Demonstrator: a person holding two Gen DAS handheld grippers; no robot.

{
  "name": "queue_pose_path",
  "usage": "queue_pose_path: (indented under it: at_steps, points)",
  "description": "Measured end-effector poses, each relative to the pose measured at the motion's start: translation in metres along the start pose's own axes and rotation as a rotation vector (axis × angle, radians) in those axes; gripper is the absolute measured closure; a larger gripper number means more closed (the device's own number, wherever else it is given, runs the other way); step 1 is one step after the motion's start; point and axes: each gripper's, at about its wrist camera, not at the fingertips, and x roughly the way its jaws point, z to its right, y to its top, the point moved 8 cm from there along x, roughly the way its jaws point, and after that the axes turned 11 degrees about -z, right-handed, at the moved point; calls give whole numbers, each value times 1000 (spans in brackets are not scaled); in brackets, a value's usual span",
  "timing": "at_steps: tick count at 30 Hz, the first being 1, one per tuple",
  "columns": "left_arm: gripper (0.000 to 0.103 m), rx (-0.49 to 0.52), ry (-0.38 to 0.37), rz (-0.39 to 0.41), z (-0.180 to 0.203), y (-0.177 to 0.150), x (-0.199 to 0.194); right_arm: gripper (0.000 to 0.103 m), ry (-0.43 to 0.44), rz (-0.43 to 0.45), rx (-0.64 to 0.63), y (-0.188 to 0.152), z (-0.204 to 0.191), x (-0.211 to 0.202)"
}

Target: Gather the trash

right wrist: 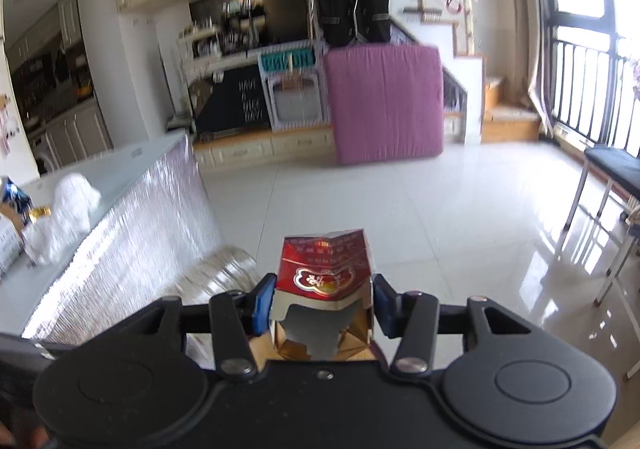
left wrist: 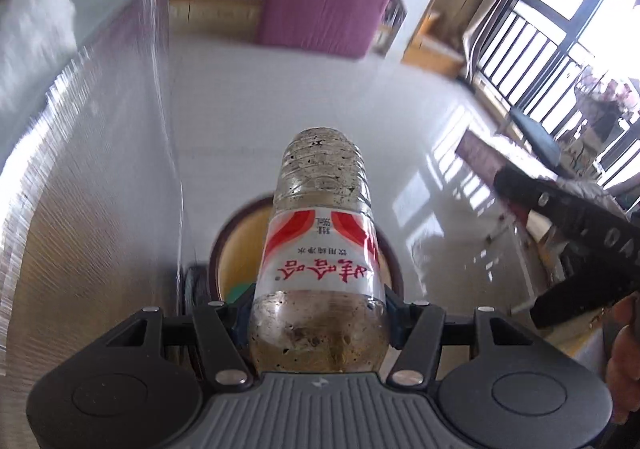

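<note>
My left gripper (left wrist: 318, 313) is shut on a clear plastic bottle (left wrist: 320, 233) with a red and white label and brownish liquid with dark specks in it. The bottle points away from me, above a round dark-rimmed bin (left wrist: 236, 249) with a yellow inside. My right gripper (right wrist: 322, 303) is shut on a crumpled red and gold carton (right wrist: 324, 285), open at its near end. The right gripper also shows in the left wrist view (left wrist: 572, 233) at the right edge, with the hand holding it.
A table wrapped in silver foil (right wrist: 132, 225) stands at the left, with a white plastic bag (right wrist: 68, 209) and boxes on top. White tiled floor (right wrist: 400, 193) stretches ahead. A pink mattress (right wrist: 384, 105) leans at the far side. A bench (right wrist: 612, 169) stands by the window.
</note>
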Motion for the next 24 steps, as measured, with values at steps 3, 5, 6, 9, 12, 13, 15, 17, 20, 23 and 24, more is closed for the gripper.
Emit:
queue_pose_path:
  at_steps: [3, 5, 6, 9, 12, 13, 15, 17, 20, 23, 24]
  points:
    - [43, -12, 20, -71, -5, -7, 35, 52, 13, -48, 3, -4, 1, 15]
    - [43, -8, 37, -113, -7, -6, 56, 52, 26, -74, -4, -8, -2, 23]
    - [43, -4, 44, -131, -6, -5, 65, 52, 32, -86, -8, -9, -1, 27]
    - [43, 38, 70, -189, -1, 3, 92, 52, 35, -128, -14, -12, 3, 42]
    - [43, 97, 107, -271, 5, 7, 122, 52, 46, -178, 22, -19, 14, 58]
    - [42, 117, 117, -297, 3, 5, 131, 52, 48, -192, 32, -21, 16, 63]
    - [42, 153, 131, -343, 6, 6, 151, 52, 48, -219, 50, -26, 23, 73]
    - [42, 194, 143, -374, 9, 8, 168, 52, 48, -248, 77, -31, 31, 83]
    - [42, 234, 181, -354, 11, 20, 185, 52, 44, -298, 120, -40, 42, 97]
    - [42, 243, 198, -315, 5, 31, 198, 52, 30, -335, 146, -48, 49, 112]
    - [42, 240, 196, -317, 3, 32, 203, 52, 24, -345, 151, -49, 51, 115]
